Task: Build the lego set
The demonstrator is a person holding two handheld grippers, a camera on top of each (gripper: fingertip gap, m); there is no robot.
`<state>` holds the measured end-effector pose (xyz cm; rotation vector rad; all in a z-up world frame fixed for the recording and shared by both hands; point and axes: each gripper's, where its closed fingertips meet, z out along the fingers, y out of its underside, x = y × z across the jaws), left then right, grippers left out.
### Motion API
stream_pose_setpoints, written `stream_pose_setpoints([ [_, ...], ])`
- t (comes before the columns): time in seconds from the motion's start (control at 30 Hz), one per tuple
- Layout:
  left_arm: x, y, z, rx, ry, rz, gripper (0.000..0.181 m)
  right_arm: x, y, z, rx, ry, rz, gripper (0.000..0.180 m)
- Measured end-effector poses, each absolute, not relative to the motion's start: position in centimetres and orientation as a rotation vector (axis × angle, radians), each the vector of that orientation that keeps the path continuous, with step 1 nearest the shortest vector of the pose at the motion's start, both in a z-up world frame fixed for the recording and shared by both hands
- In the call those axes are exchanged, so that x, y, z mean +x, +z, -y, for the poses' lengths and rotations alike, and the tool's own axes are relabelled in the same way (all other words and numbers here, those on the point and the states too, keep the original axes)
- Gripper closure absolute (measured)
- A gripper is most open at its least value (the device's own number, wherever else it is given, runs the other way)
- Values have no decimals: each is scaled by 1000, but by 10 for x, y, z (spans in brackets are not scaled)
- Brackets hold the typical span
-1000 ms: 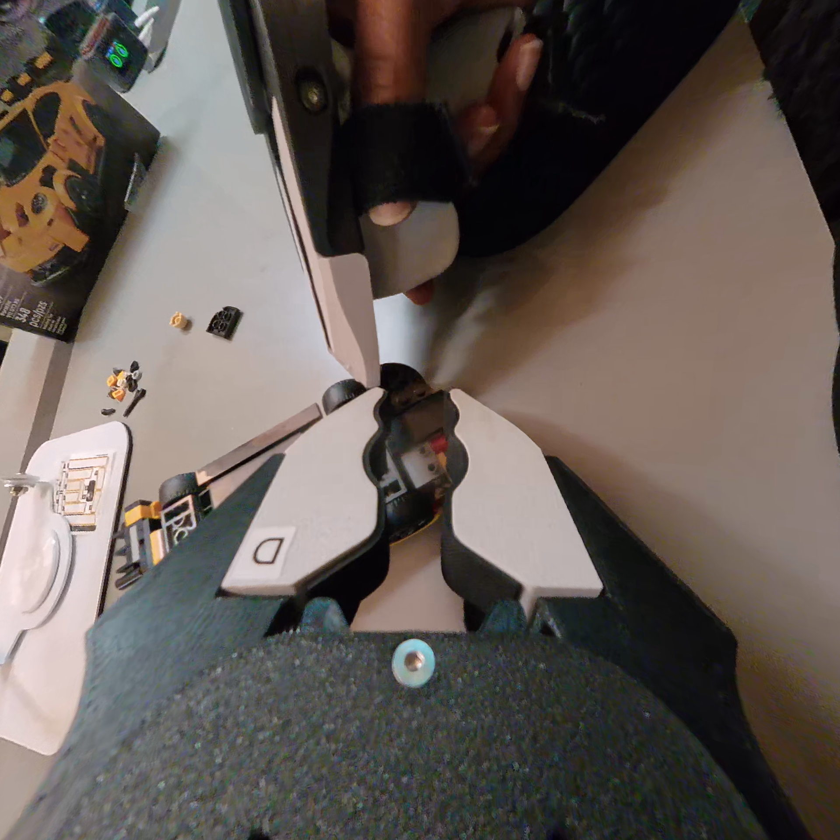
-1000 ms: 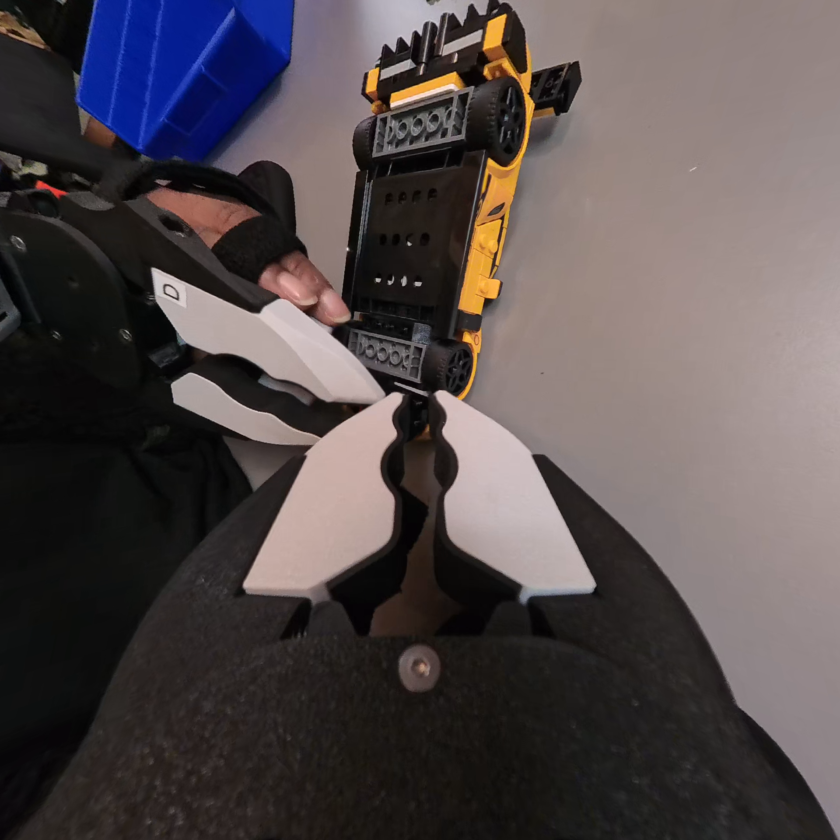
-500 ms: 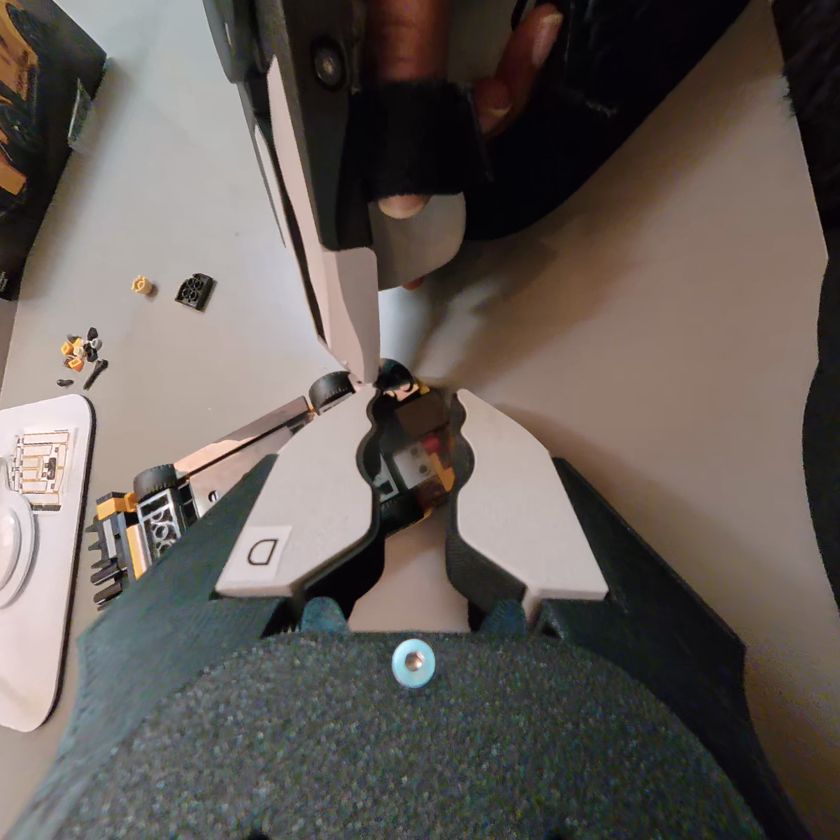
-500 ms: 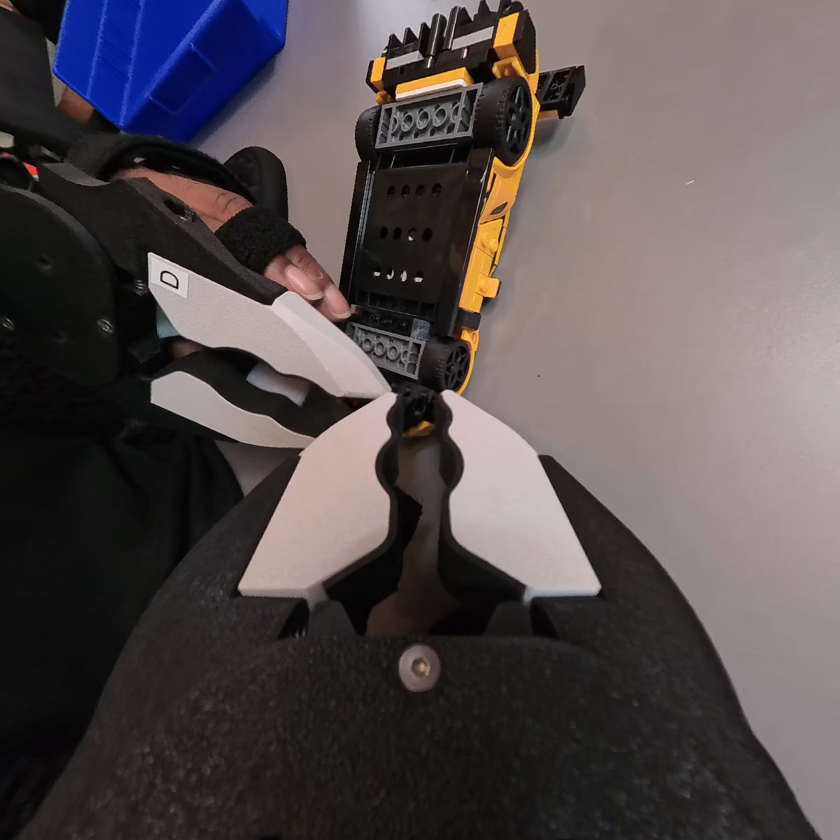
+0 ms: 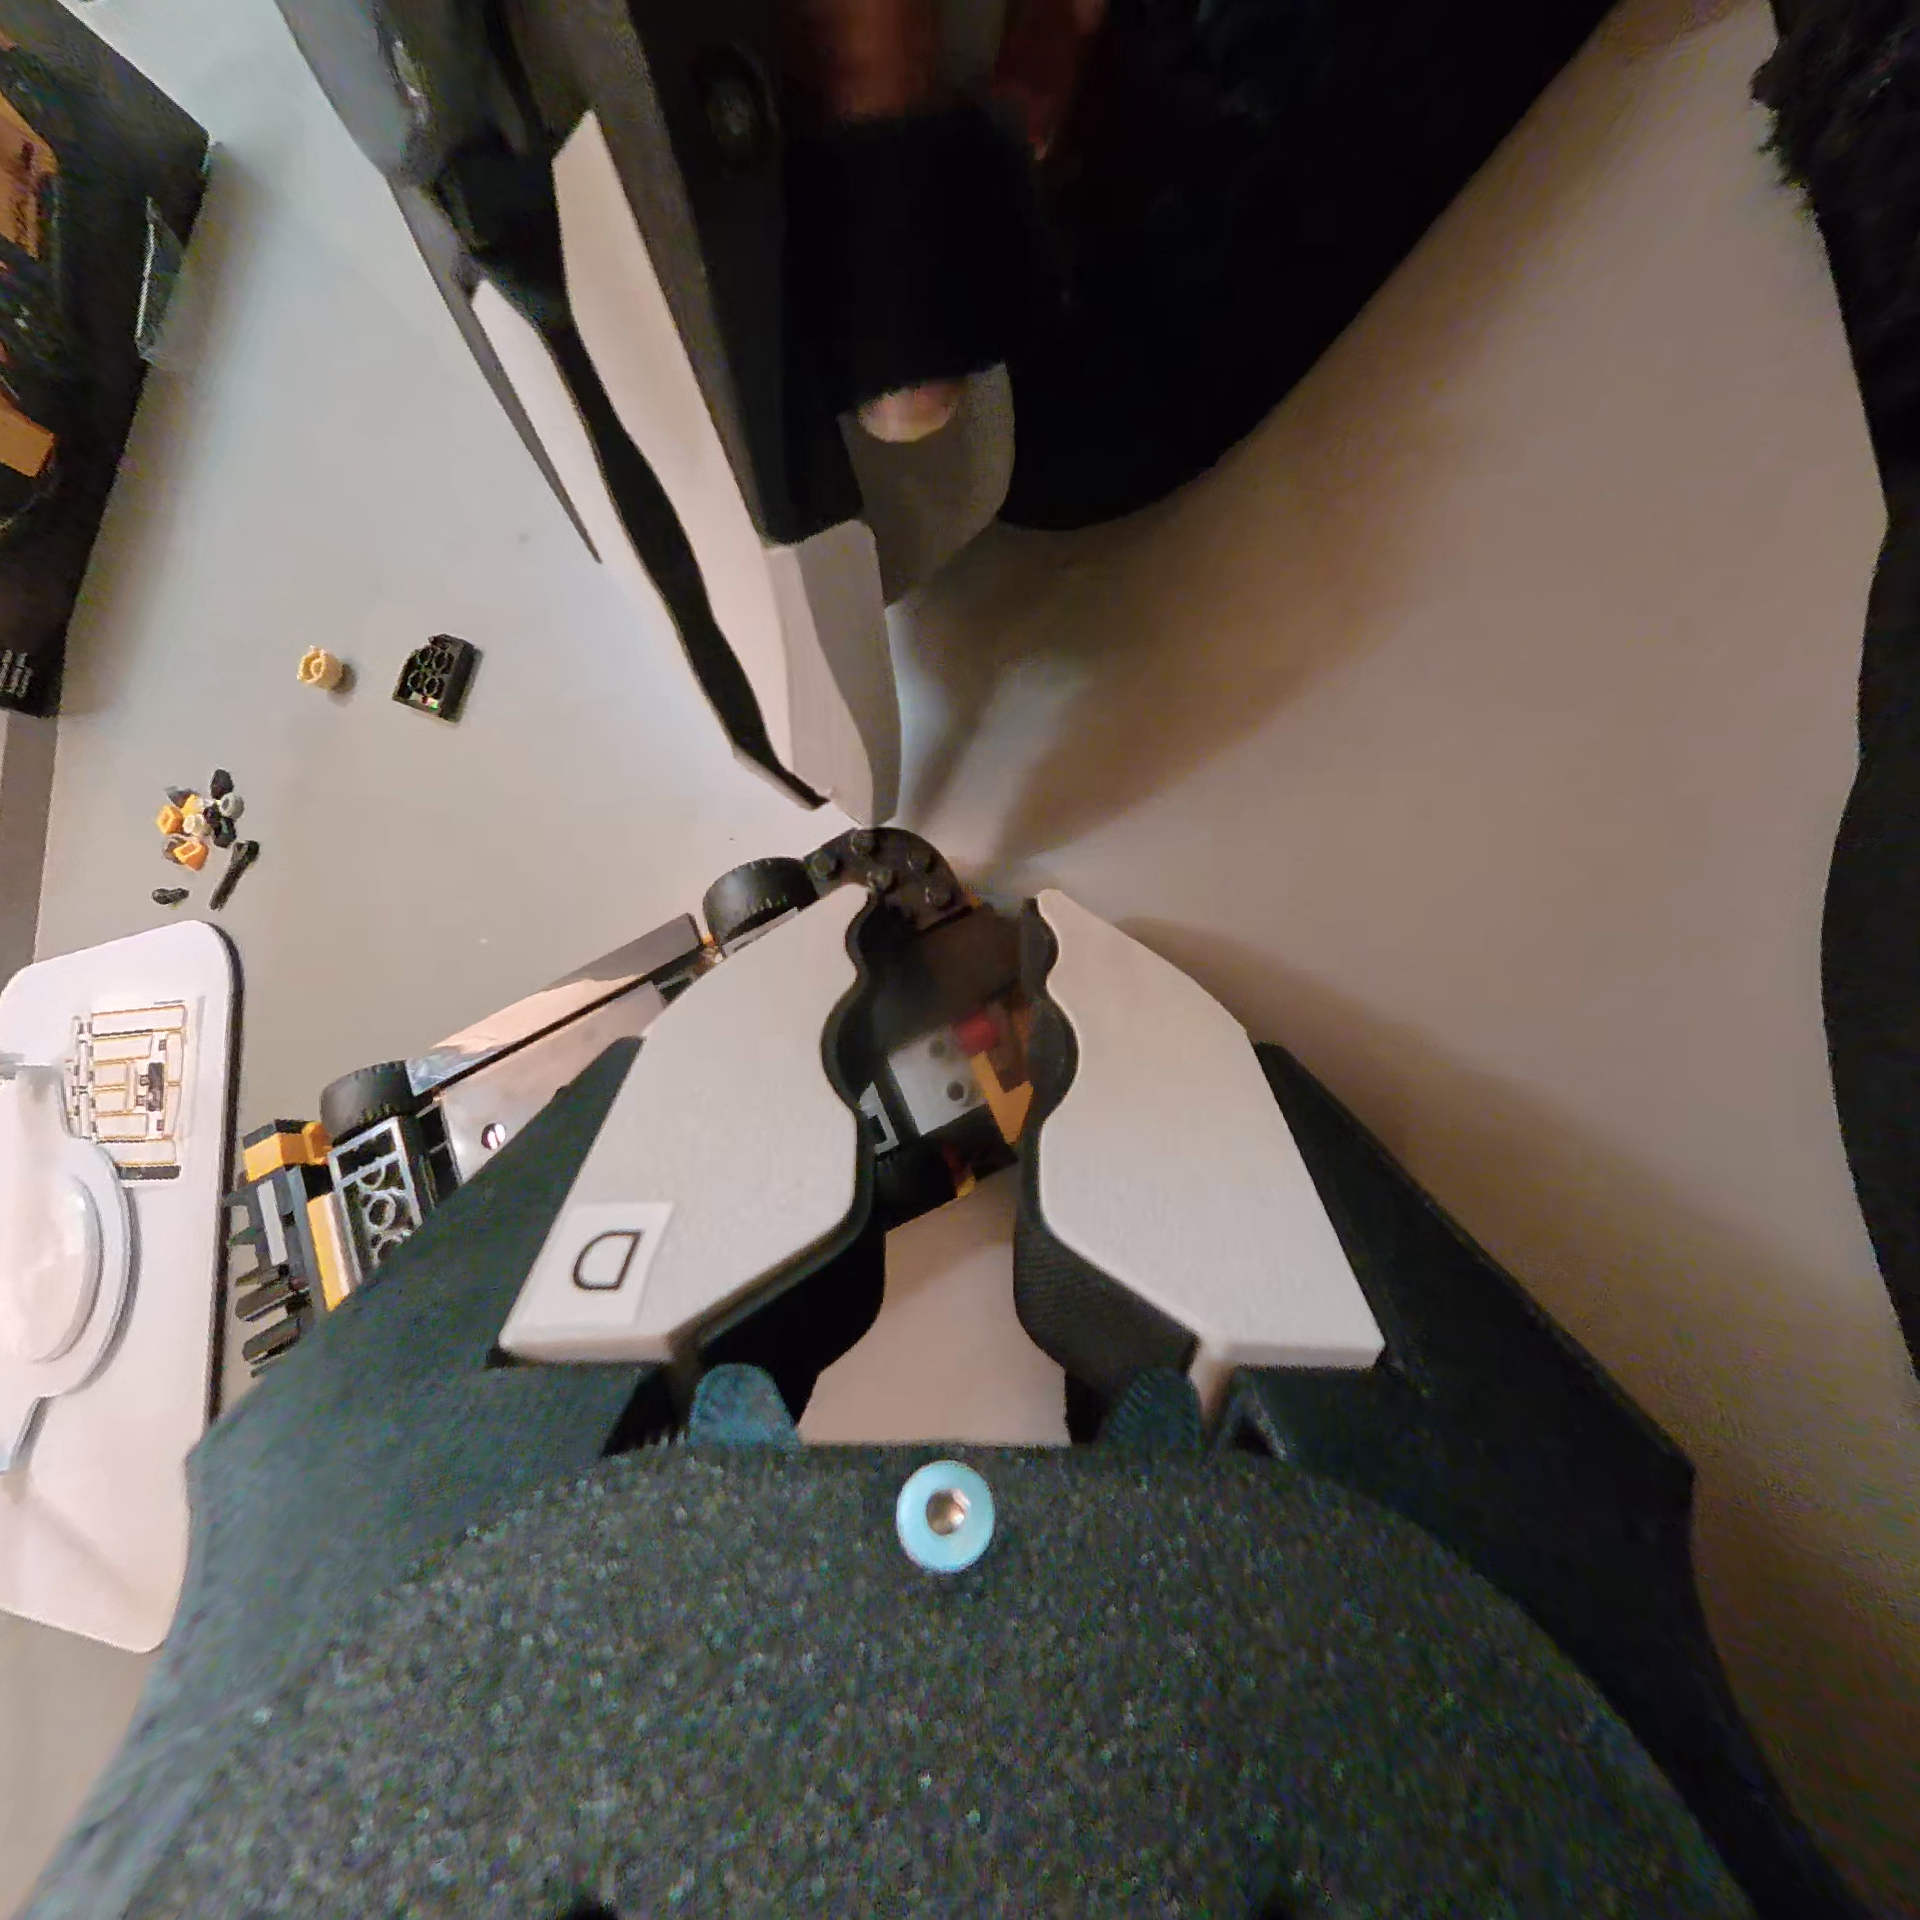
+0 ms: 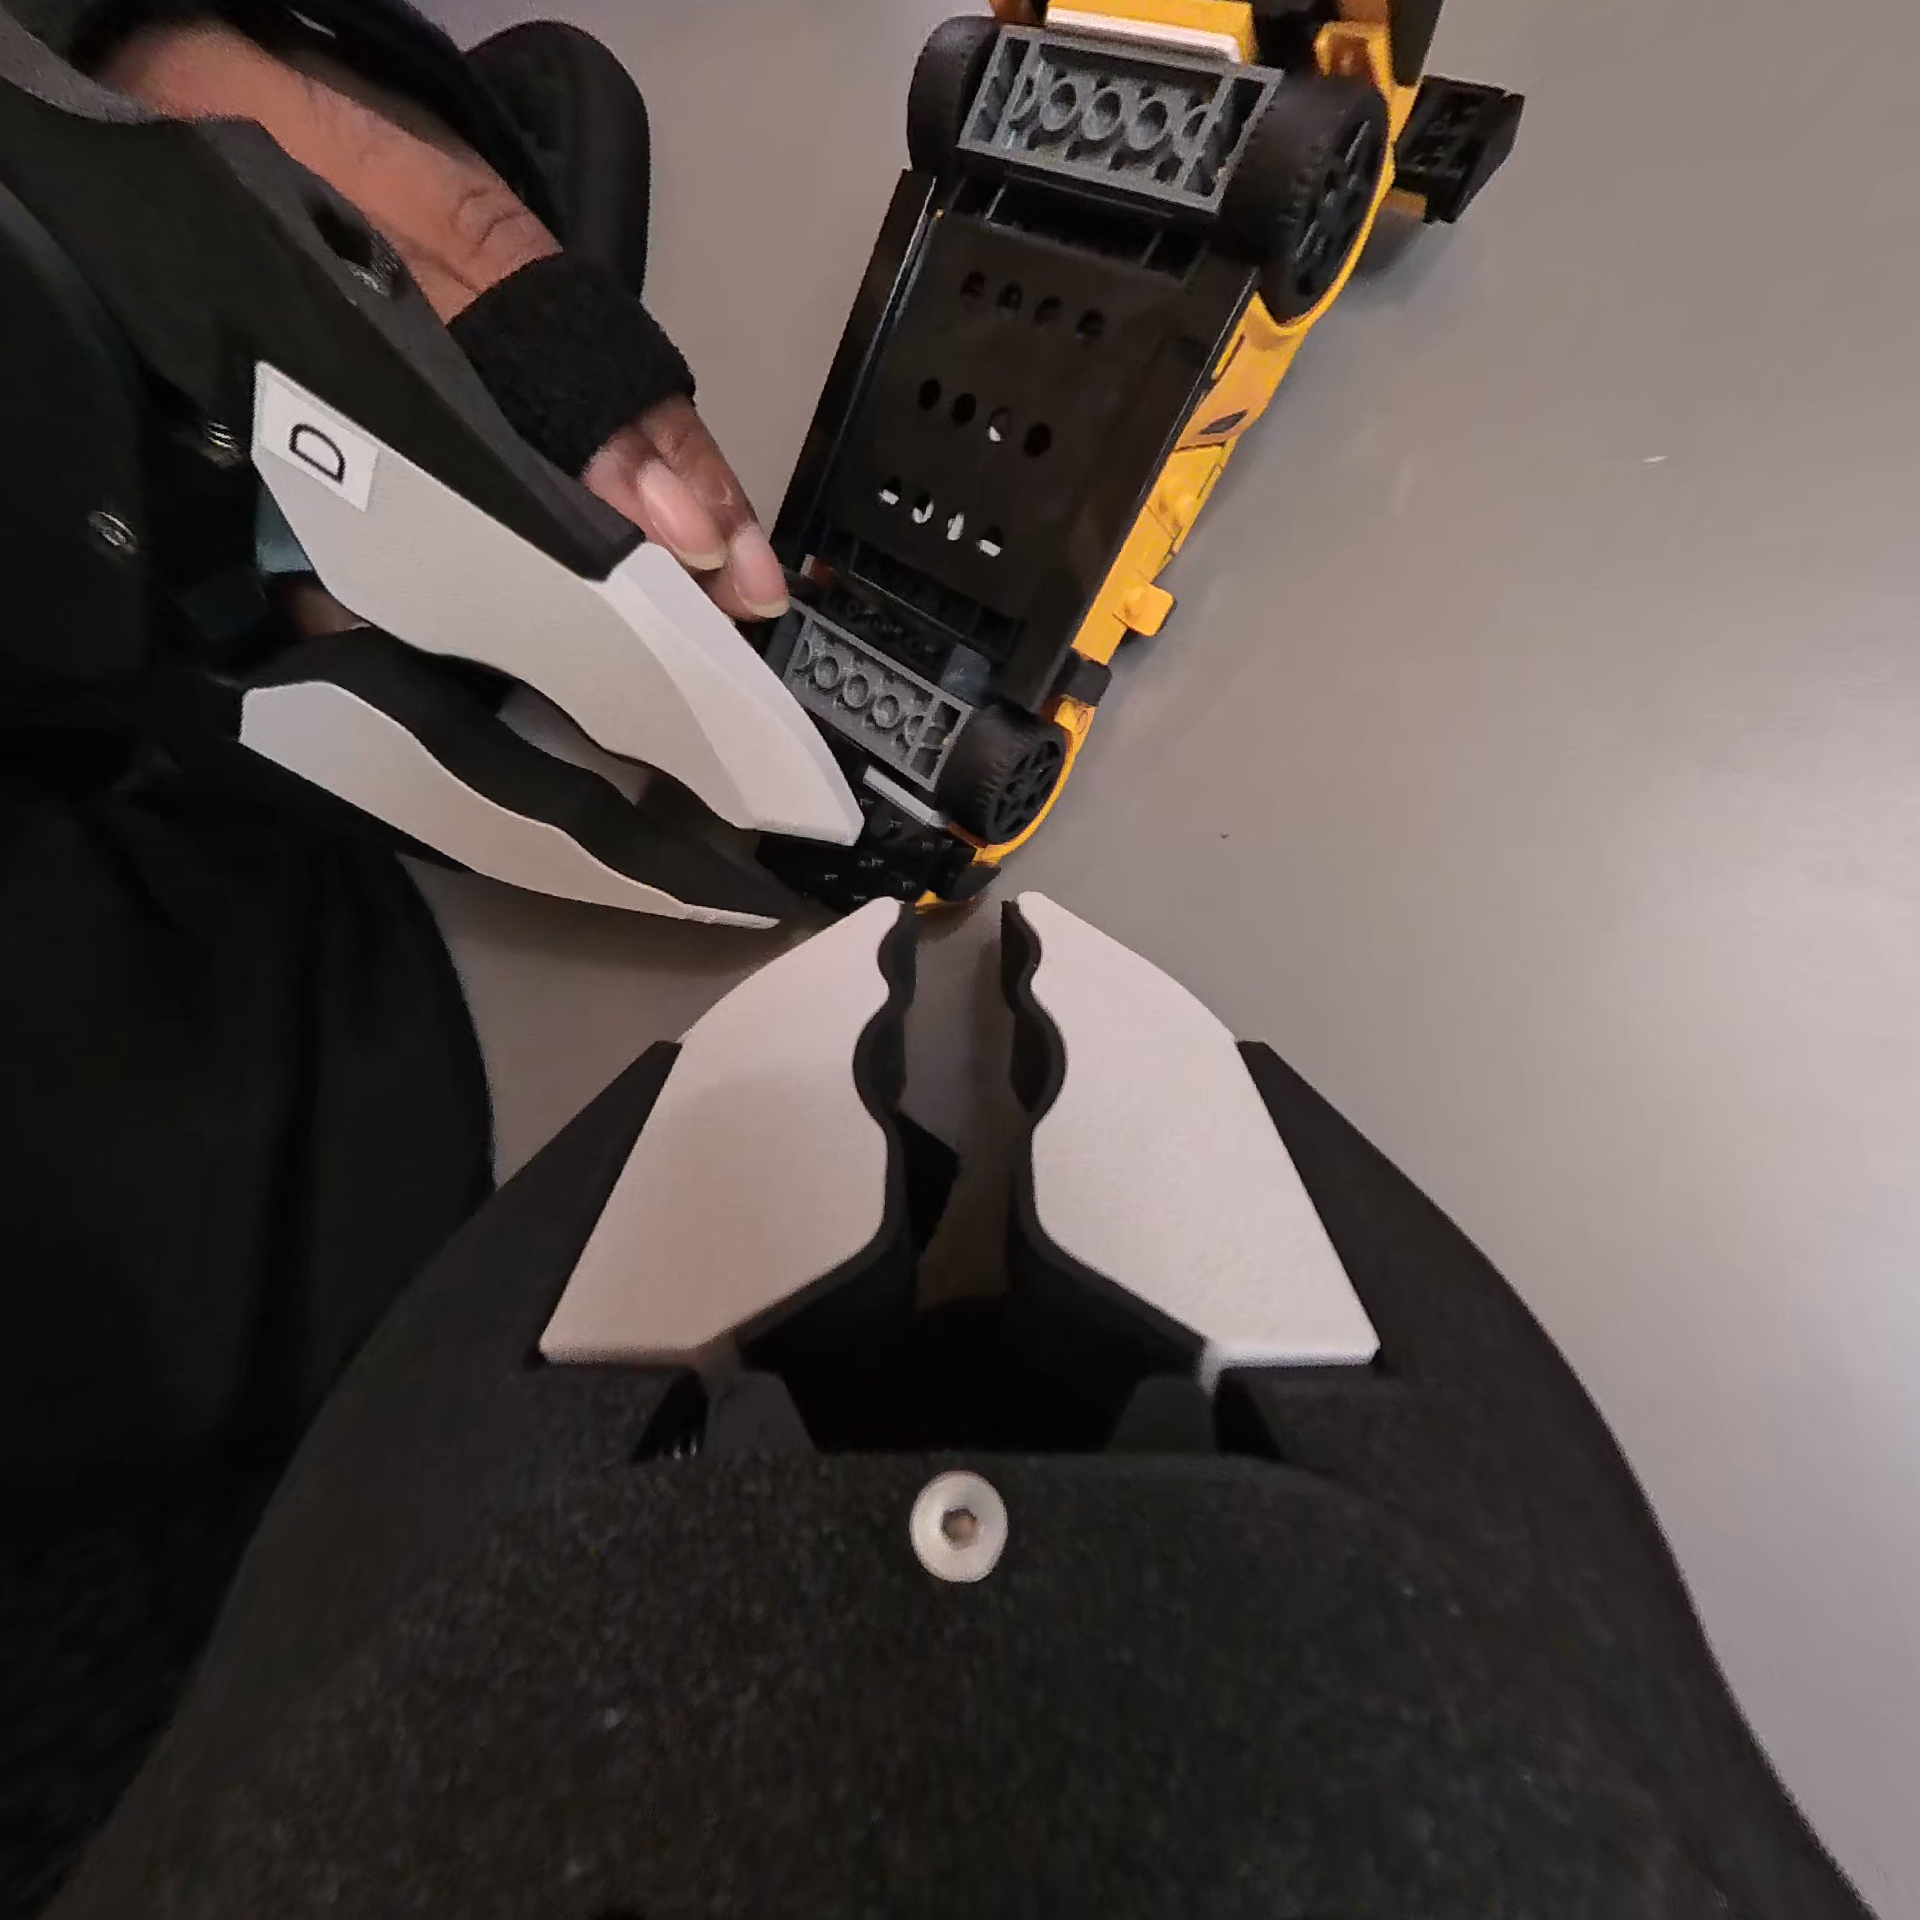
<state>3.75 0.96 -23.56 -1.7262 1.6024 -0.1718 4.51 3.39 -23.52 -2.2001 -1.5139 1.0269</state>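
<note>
**Two grippers meet at the nose of the lego car**

Two sets of white fingers face each other across the car's front end. In your left wrist view, your left gripper (image 5: 951, 914) fills the lower frame, its jaws clamped on the front of the lego car (image 5: 935, 1049); black, grey, red and yellow bricks show in the gap between the fingers. The car runs away toward the left edge, turned on its side with its dark underside showing, one wheel (image 5: 756, 896) just beyond your left fingertip.

Above that, your right gripper (image 5: 847, 800) comes down from the upper middle of the frame, tips just short of the car's black nose. Your strapped finger rests on its trigger.

In the right wrist view, your right gripper (image 6: 956, 909) has its jaws slightly apart, holding nothing, tips just short of the car's nose (image 6: 883, 868). Your left hand (image 6: 665, 488) enters from the upper left, a fingertip against the chassis.

Farther off at the left of the left wrist view lie a white sheet (image 5: 114, 1455), a cluster of small loose pieces (image 5: 203, 831), a tan stud (image 5: 320, 668), a black brick (image 5: 436, 681) and the box (image 5: 73, 416).
</note>
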Motion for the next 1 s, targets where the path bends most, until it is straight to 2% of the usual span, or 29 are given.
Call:
stream_pose_setpoints([
  [0.5, 36, -236, -11, -1700, -161, -1614, 159, 36, -237, -32, -2272, 1161, 1534, 155],
  [1.0, 32, -236, -11, -1737, -201, -1571, 152, 28, -233, -36, -2275, 1173, 1496, 156],
])
